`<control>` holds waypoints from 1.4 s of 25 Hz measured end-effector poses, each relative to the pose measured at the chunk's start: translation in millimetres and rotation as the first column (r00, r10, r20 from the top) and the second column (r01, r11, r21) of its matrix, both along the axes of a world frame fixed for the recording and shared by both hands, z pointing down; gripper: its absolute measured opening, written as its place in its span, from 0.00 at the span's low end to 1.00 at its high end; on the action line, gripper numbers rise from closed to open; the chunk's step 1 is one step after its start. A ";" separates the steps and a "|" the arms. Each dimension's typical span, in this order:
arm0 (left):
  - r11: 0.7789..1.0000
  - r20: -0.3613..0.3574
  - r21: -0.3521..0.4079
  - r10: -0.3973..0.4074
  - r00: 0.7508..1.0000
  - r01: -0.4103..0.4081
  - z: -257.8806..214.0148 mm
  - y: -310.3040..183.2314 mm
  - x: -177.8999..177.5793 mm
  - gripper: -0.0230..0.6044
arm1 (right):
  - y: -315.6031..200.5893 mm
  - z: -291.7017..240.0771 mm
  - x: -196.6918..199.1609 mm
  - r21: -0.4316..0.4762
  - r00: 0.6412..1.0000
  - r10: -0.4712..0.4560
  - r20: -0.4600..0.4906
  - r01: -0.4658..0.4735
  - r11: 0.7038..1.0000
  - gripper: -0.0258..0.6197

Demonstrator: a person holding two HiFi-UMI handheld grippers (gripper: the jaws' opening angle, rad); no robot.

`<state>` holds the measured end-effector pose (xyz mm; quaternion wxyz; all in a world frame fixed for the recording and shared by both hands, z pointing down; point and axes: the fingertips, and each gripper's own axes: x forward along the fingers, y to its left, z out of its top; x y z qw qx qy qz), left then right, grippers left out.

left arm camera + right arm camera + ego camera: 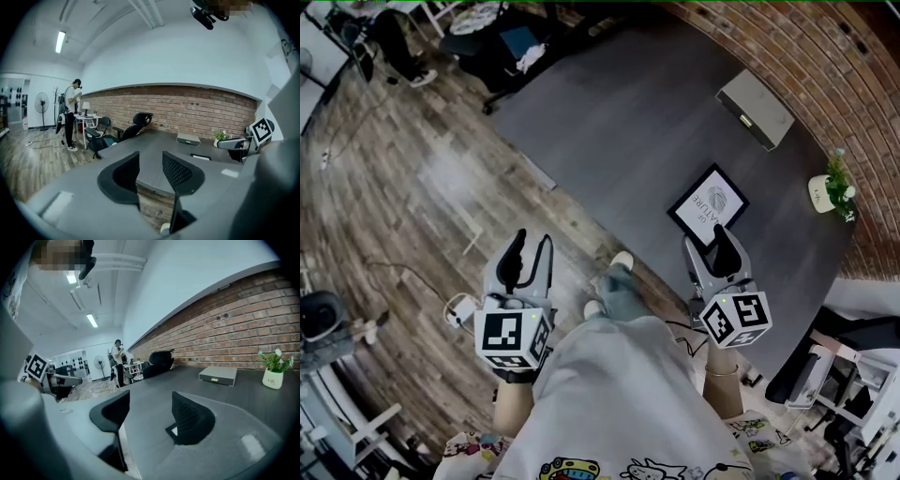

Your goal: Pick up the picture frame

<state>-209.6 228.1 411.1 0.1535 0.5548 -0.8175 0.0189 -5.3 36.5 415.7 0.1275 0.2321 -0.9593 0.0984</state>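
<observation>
Jaws wide and empty on both; picture frame lies flat just beyond my right gripper, the nearer one.

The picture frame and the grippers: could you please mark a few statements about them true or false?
1. The picture frame lies flat on the grey carpet. True.
2. The right gripper grips the frame. False: its jaws stand apart with nothing between them.
3. The left gripper is open and empty. True.
4. The potted plant lies tipped over. False: it stands upright on the carpet beside the brick wall.
</observation>
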 end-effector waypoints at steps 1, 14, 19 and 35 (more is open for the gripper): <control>1.000 0.007 0.003 0.022 1.000 -0.022 -3.1 -15.2 -3.6 0.29 | -11.4 -0.9 0.7 -0.003 1.000 0.025 0.007 -0.025 1.000 0.47; 0.933 0.055 -0.054 0.360 0.932 -0.357 -65.6 -208.8 16.3 0.30 | -122.4 -34.5 63.6 -0.096 0.935 0.350 0.046 -0.345 0.934 0.47; 0.873 0.048 -0.058 0.486 0.873 -0.484 -61.3 -263.5 42.4 0.30 | -136.0 -28.4 90.2 -0.123 0.894 0.446 0.038 -0.439 0.890 0.47; 0.682 -0.017 -0.073 0.729 0.685 -0.728 -50.6 -321.5 94.9 0.30 | -129.1 -32.8 116.3 -0.142 0.787 0.617 0.002 -0.611 0.779 0.47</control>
